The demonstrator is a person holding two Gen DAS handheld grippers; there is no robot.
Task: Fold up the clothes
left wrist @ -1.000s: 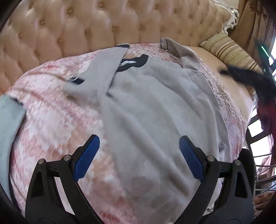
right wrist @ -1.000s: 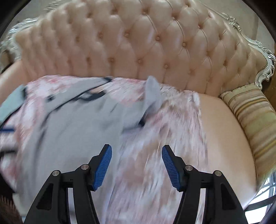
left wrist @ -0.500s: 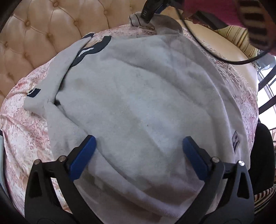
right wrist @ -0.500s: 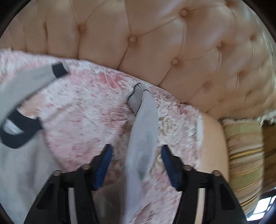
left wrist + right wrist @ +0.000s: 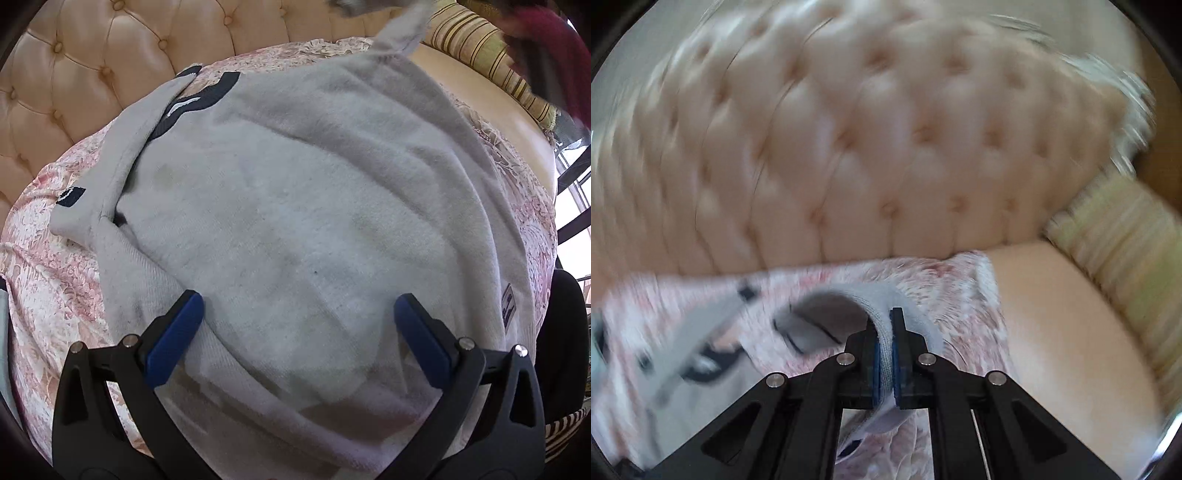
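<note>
Right gripper [image 5: 885, 354]: jaws clamped tight on a grey sleeve [image 5: 882, 306], fabric pinched between the blue pads and lifted off the bedspread. Left gripper [image 5: 295, 325]: jaws spread wide, gripping nothing, poised just over the lower body of the grey sweatshirt [image 5: 295, 206]. Sweatshirt spread flat on a pink floral bedspread [image 5: 40, 266], dark collar toward the tufted headboard [image 5: 74, 74]. Striped pillow [image 5: 480, 48] at the far right; right view blurred.
</note>
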